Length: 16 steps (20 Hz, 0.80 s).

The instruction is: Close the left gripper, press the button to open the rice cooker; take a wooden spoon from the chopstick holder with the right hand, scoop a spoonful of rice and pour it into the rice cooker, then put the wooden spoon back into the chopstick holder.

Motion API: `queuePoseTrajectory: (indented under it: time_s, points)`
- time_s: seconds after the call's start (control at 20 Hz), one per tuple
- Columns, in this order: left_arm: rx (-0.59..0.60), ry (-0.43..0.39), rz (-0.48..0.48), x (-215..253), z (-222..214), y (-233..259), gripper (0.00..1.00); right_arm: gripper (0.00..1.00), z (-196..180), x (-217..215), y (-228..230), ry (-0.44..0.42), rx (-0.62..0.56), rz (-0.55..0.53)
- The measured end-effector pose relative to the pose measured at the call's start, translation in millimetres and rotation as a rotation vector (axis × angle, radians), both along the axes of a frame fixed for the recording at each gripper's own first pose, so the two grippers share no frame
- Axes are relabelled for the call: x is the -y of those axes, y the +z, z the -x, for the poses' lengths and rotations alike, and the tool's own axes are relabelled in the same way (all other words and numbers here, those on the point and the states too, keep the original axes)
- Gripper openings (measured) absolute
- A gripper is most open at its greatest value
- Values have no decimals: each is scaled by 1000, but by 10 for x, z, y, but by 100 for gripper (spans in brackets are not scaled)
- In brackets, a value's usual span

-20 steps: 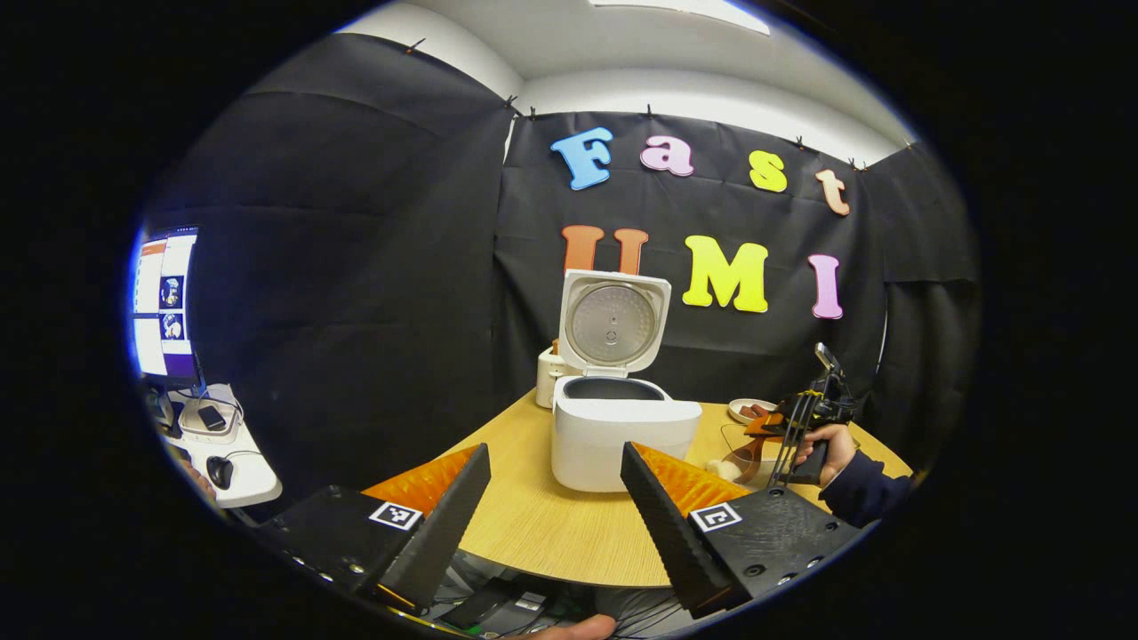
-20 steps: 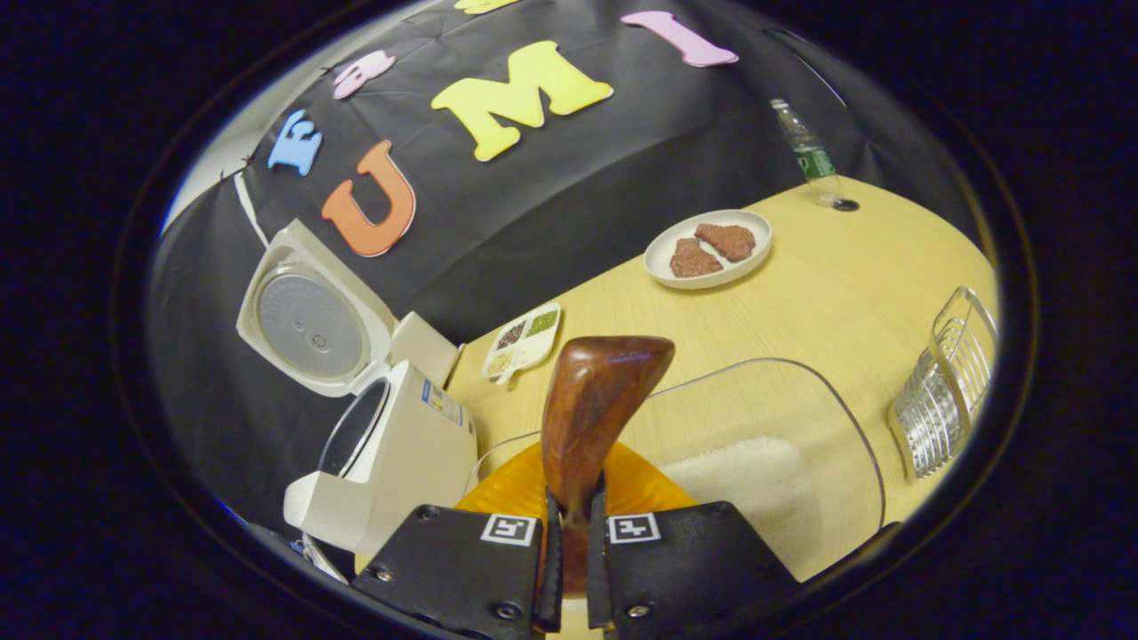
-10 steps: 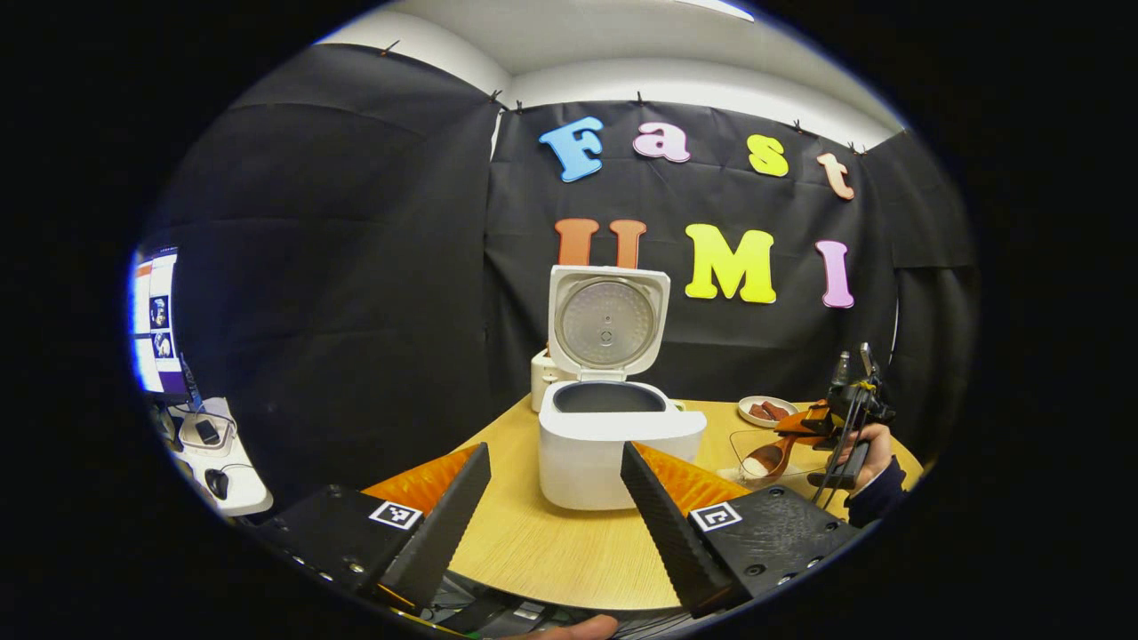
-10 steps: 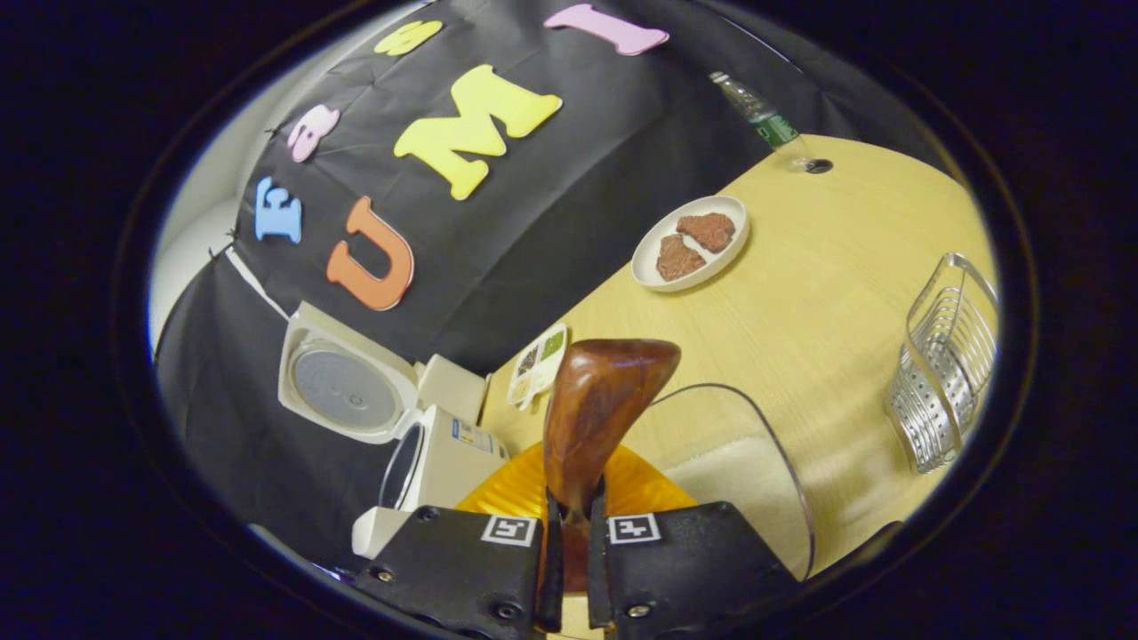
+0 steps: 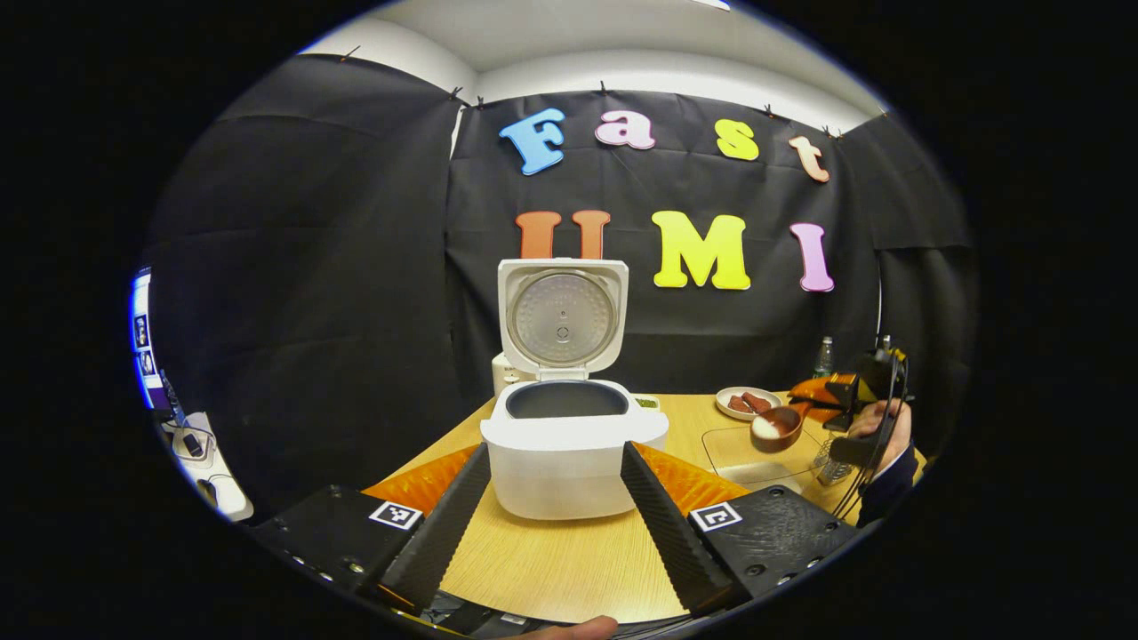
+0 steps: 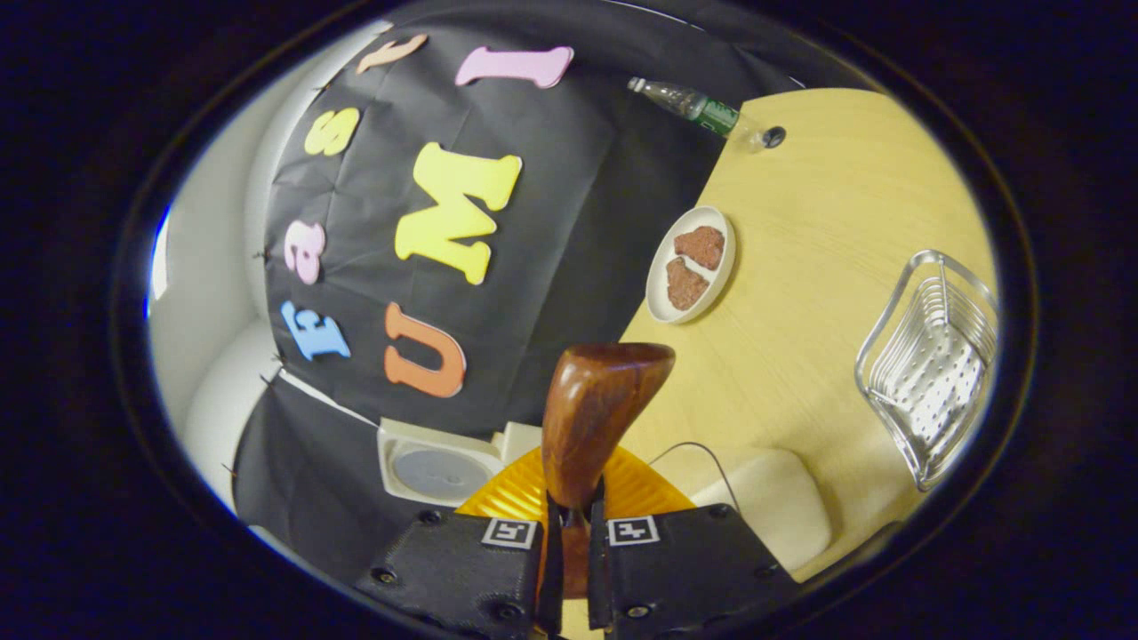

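My left gripper (image 5: 556,498) hangs level over the bench (image 5: 569,569), jaws wide, framing the rice cooker (image 5: 573,444), whose lid stands up. My right gripper (image 6: 569,551), rolled sideways and held off to the right by a hand (image 5: 876,427), has its jaws clamped on the wooden spoon (image 6: 591,418), whose bowl carries rice above the clear container (image 5: 756,444).

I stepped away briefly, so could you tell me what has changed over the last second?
The right gripper lifted the wooden spoon out of the clear rice container, now carrying rice, and rolled to level it. The rice cooker stayed open; the left gripper stayed open.
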<state>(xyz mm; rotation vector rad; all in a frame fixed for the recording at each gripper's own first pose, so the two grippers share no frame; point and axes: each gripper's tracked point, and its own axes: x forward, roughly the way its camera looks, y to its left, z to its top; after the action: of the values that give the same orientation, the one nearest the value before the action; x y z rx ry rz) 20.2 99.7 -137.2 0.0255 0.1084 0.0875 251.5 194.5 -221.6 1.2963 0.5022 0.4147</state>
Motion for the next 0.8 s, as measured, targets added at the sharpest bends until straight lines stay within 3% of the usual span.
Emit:
queuePoseTrajectory:
  time_s: [0.1,0.2,0.35,0.65,0.8]
  points:
    - [-5,-9,-5,59,2,13,94,16,-105,155,270,-8,2,-198]
    - [5,-17,-14,81,11,48,94,15,-157,307,405,-38,0,-288]
    - [16,-27,-17,96,38,82,94,15,-208,339,403,-71,-7,-227]
    - [7,-45,35,-13,169,93,95,16,-172,-98,626,-11,-6,-197]
    - [24,-41,25,-111,265,158,95,16,-270,-409,745,6,7,-133]
